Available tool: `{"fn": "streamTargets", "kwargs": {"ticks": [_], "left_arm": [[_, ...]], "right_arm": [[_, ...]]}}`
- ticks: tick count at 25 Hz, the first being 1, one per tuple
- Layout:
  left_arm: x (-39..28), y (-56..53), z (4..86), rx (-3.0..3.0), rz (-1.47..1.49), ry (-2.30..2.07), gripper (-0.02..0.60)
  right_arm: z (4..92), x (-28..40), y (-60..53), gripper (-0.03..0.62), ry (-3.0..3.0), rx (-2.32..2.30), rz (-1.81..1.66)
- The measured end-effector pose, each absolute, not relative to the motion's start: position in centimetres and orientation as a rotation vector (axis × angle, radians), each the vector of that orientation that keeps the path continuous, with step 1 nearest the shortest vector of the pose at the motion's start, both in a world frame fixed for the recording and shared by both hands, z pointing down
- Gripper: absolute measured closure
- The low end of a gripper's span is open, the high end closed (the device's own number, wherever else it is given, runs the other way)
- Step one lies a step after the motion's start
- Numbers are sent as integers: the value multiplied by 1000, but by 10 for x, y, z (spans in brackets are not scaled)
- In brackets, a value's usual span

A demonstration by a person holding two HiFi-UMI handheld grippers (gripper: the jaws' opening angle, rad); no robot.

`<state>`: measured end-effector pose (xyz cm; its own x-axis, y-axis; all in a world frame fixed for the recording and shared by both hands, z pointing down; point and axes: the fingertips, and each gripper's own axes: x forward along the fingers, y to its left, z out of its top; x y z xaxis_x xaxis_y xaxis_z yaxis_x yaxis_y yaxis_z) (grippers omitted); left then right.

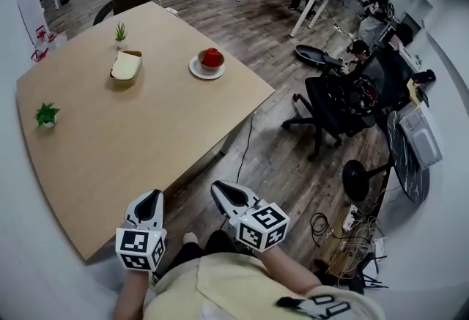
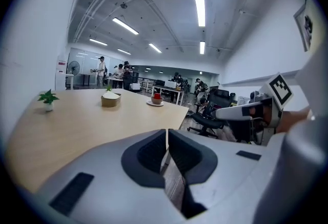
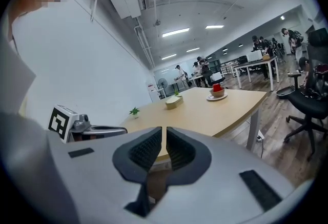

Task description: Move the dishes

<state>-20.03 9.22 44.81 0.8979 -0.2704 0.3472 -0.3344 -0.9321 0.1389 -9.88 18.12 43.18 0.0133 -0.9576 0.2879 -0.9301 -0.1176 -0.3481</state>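
A red cup sits in a small bowl (image 1: 211, 58) on a white saucer (image 1: 206, 72) toward the far right of the wooden table (image 1: 132, 135). To its left stands a tan dish (image 1: 126, 66) with pale contents. The same dishes show small in the left gripper view, bowl (image 2: 157, 98) and tan dish (image 2: 110, 99), and in the right gripper view, bowl (image 3: 217, 90) and tan dish (image 3: 173, 102). My left gripper (image 1: 150, 199) is shut and empty at the table's near edge. My right gripper (image 1: 223, 192) is shut and empty beside it, over the floor.
Two small potted plants stand on the table, one at the left (image 1: 47, 116) and one behind the tan dish (image 1: 120, 34). A black office chair (image 1: 330, 106) stands right of the table. More desks, chairs and people fill the room beyond. Cables lie on the floor (image 1: 344, 238).
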Motion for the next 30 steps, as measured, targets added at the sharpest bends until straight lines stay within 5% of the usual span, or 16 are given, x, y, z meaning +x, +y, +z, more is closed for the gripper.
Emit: {"fn": "streamTargets", "kwargs": {"ticks": [7,19,30], "left_arm": [[-161,73,450,2870,454,-300,553],[-34,27,449,2898,462,-198,386],[104,-40,447,2872,496,-244,353]], "right_arm": [[437,-67,167,576,1979,-2275,-708],[449,37,112,576,1961,-2353,-702],[462,155,48,576,2012,-2330,-732]]}}
